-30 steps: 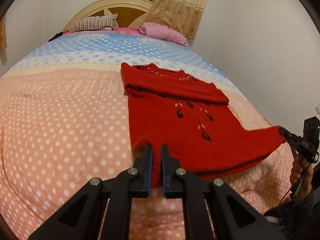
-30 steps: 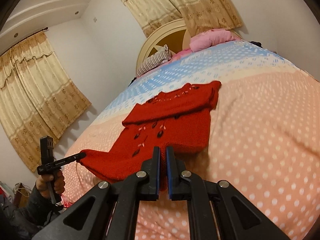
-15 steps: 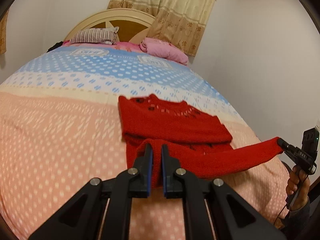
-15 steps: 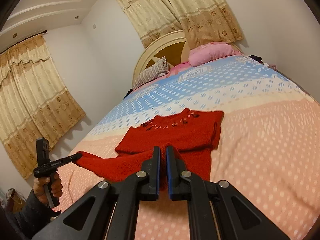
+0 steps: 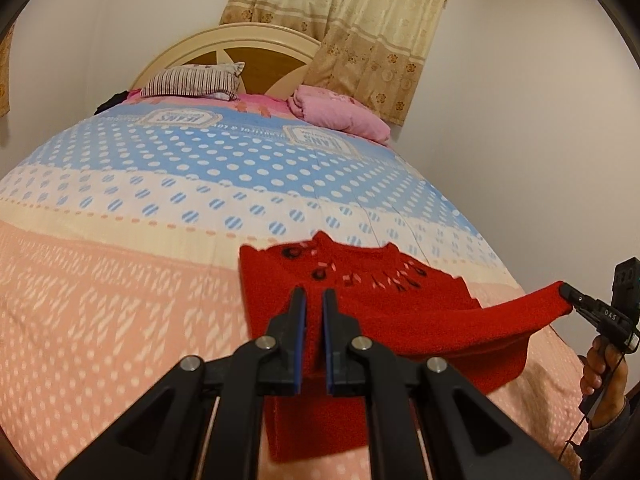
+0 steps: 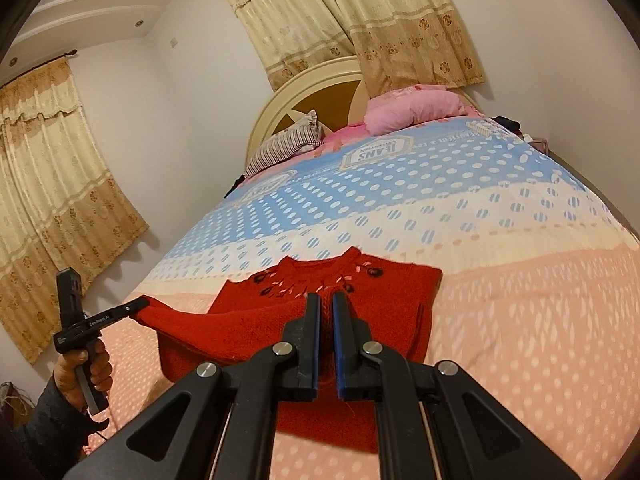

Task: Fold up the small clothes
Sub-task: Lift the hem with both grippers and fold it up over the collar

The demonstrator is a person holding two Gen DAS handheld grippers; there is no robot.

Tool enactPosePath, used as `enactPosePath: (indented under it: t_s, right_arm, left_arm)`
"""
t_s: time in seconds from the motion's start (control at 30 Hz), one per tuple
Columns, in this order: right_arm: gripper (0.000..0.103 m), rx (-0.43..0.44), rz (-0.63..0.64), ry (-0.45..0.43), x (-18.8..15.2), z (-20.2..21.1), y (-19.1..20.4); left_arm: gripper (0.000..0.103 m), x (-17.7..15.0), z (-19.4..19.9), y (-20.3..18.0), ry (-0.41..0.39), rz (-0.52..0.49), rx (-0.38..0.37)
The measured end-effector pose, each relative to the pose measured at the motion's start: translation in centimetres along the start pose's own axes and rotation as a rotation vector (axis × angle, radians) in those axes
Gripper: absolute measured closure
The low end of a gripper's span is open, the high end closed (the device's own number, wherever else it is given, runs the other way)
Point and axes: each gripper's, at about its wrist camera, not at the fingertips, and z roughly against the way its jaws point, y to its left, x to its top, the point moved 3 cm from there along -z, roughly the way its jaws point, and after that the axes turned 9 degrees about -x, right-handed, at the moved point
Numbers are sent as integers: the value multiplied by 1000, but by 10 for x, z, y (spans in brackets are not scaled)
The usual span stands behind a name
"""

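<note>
The red sweater (image 5: 360, 300) lies on the peach, dotted part of the bedspread (image 5: 120, 300), its neckline with dark buttons towards the headboard (image 5: 240, 56); its near hem is lifted off the bed and stretched between 2 grippers. The left gripper (image 5: 314, 300) has its jaws almost together, pinching 1 corner of the hem; red knit fills the thin gap, but the fingers hide how deep the bite goes. The right gripper (image 6: 327, 304) is likewise clamped nearly closed on the other corner, with red yarn showing between its blue pads. In the left wrist view the right gripper sits at the right edge, where its handle and the hand (image 5: 604, 372) around it are partly cut off. The lifted hem covers the lower body of the sweater, so the fold beneath cannot be made out. Beyond lie a striped pillow (image 5: 192, 82), a pink pillow (image 5: 340, 114) and beige curtains (image 5: 360, 20); the printed labels on the blue band read blurred.
</note>
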Motion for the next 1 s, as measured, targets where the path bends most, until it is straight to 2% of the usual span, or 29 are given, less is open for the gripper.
enactPosePath:
  t_s: [0.27,0.43,0.53,0.57,0.63,0.67,0.7,0.73,0.77,0.8,0.83,0.9,0.97,1.0]
  right_arm:
    - [98,-48,-14,45,22,-61,-14]
    - [98,-106,-42,93,24,-104,-34]
    - [98,-116,-58,135,24,-130,-44]
    - [97,-100,-63,168,22,-145,-46]
    - [96,-131,-69,184,21,-159,-52]
    - [93,-161,-68,185,20,-164,-55]
    - [90,-182,-73,182,20,-167,-58]
    - [76,-189,-85,180,18,-167,-60]
    - [59,-169,-103,185,14,-165,-61]
    - [54,-151,-110,194,10,-162,-60]
    - [52,-132,-103,208,4,-159,-55]
    - [52,-83,-52,253,-8,-157,-41]
    - [52,-24,-4,353,-24,-168,-24]
    - [52,-10,17,430,-33,-179,-16]
  left_arm:
    - [95,26,-55,12,42,-41,33]
    - [95,27,-96,22,92,-78,82]
    - [94,22,-119,34,118,-58,110]
    - [88,21,-125,39,117,-53,137]
    - [84,19,-129,49,92,-45,203]
    - [76,16,-129,57,92,-21,226]
    - [63,14,-129,63,97,7,225]
    - [54,10,-125,68,99,39,220]
    - [41,5,-118,73,98,56,225]
    - [38,0,-112,73,95,49,226]
    - [37,-5,-106,72,96,28,224]
    - [26,-16,-100,68,119,-31,241]
    - [22,-27,-104,65,171,-84,260]
    - [21,-29,-108,64,188,-102,269]
